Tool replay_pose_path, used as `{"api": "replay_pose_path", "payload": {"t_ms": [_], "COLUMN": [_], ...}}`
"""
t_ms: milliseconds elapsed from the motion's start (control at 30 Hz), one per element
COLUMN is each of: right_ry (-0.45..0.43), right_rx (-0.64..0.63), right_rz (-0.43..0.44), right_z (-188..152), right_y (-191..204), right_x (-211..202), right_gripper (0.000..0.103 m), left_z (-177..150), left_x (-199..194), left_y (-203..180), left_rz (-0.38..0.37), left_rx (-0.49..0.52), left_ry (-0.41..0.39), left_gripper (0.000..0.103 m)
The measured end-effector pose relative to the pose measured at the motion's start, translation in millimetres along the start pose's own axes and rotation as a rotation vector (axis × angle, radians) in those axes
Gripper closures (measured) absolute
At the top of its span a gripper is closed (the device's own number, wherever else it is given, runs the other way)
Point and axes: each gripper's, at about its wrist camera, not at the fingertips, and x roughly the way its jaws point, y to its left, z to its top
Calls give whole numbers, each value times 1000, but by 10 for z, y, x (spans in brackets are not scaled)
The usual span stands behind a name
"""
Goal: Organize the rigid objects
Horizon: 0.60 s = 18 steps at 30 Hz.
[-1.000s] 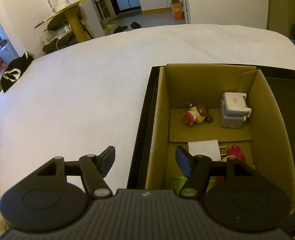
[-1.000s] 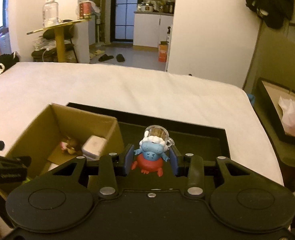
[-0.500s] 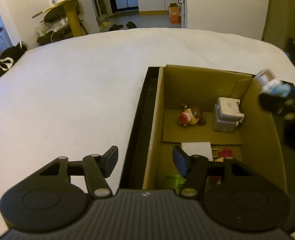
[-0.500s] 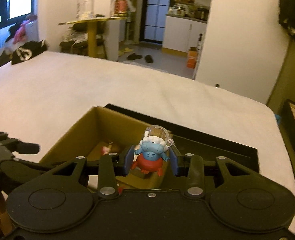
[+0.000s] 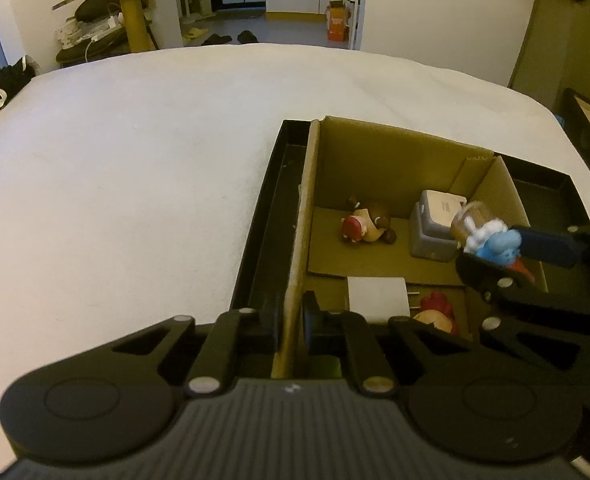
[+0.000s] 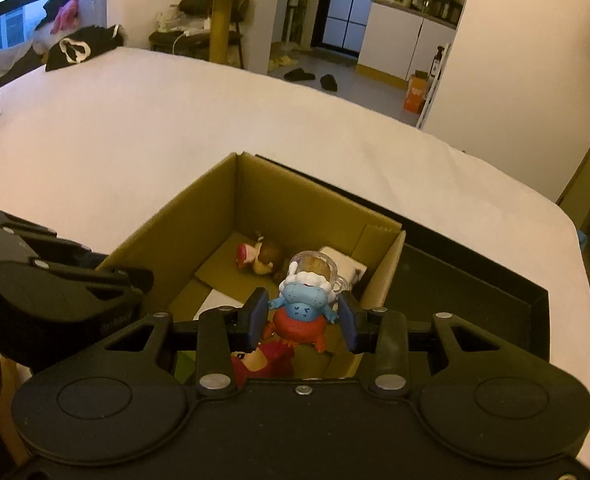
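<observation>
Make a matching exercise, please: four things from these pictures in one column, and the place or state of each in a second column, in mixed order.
Things:
1. blue figurine
2. left tool
3. grey device
4. white charger

Places or states:
A. lies flat on the floor of the cardboard box
B. stands in the box's far corner
C. clamps the box's left wall
D. held between the right tool's pads, above the box

Pairs: 1-D, 2-C, 3-B, 4-A

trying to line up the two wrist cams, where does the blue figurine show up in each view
Left wrist: the blue figurine is at the right edge, held in the right gripper over the cardboard box.
Right wrist: bottom centre, between the pads.
Shared landmark: the grey block in the box's far right corner.
</observation>
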Motion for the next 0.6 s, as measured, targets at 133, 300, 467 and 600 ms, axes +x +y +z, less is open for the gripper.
{"api": "replay_pose_path", "payload": {"t_ms": [133, 300, 467, 600], "right_ry": [3, -16, -40, -60], "right_rx": [-2, 15, 75, 142], "right_rz": [-40, -69, -93, -106], "right_z": [2, -2, -32, -55], "right_y": [10, -53, -176, -310], "right_x": [-15, -162, -391, -572], "right_gripper": [61, 58, 49, 44], "left_z": [2, 5, 67, 101], "left_x": [-5, -33, -81, -161], "left_y": [8, 5, 57, 38], "left_rz": [-6, -11, -25, -22], "left_rx": [-7, -12, -40, -19], "left_ry": [-5, -2, 14, 16], "left_gripper": [93, 93, 93, 92]}}
